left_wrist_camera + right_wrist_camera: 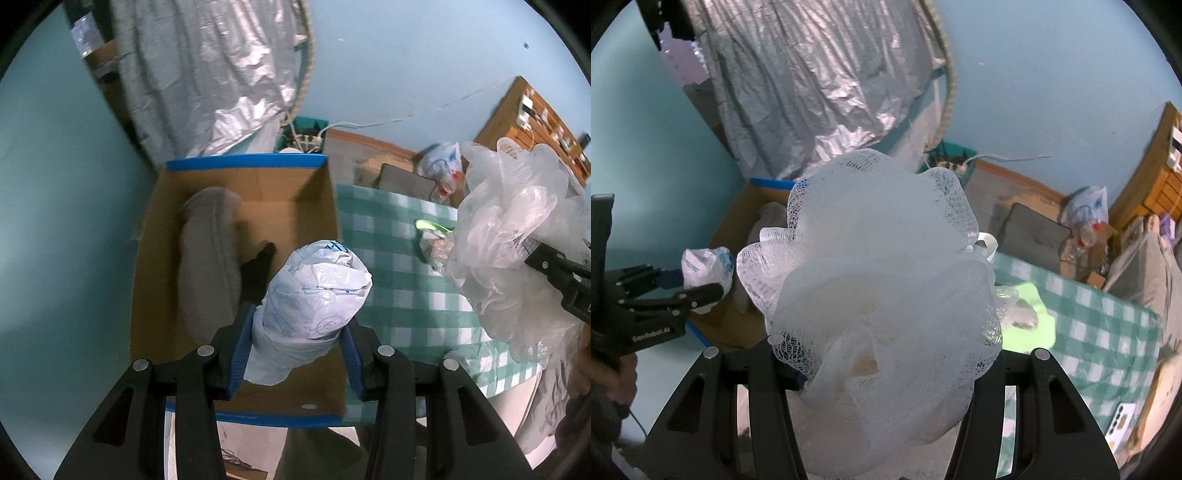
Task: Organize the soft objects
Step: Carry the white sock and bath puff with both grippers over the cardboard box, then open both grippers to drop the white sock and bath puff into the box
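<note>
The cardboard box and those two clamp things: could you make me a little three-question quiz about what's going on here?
1. True or false: the left gripper holds a rolled plastic bag.
2. What does the right gripper hold: A a mesh bath sponge, B a towel, C a bottle?
3. Name the grey thing already lying in the cardboard box.

Key: 1 true. 2 A. 3 a folded grey cloth, beside something black.

Your left gripper (pixel 295 354) pinches a rolled plastic bag (pixel 314 295) over the cardboard box (pixel 236 391) holding grey fabric (pixel 208 258); white mesh pouf (pixel 513 243) at right.
</note>
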The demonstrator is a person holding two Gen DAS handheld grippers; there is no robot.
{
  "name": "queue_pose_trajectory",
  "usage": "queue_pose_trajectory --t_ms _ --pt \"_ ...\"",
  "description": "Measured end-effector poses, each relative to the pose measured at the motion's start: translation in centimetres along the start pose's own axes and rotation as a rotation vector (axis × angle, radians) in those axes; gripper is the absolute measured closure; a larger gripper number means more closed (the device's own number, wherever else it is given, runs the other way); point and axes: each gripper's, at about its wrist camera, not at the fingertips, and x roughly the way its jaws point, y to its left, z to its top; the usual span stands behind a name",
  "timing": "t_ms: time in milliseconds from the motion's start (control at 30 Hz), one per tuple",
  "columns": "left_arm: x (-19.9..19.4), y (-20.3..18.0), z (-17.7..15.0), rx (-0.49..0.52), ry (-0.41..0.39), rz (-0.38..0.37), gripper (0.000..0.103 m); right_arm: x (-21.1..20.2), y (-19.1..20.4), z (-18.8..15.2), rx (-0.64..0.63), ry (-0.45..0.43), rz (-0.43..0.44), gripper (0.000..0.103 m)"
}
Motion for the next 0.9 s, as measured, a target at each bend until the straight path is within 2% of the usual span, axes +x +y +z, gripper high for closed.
queue_pose_trajectory --t_ms 500,900 --pt "-0.3 6.1 0.1 -0.109 -0.014 0.068 0.058 3.9 6.5 4.7 -0.123 0.011 0.074 0.05" --pt "2.1 9.3 1.2 -0.153 0.01 0.097 0.058 7.2 10.4 7.6 -0.18 0.039 0.117 0.05"
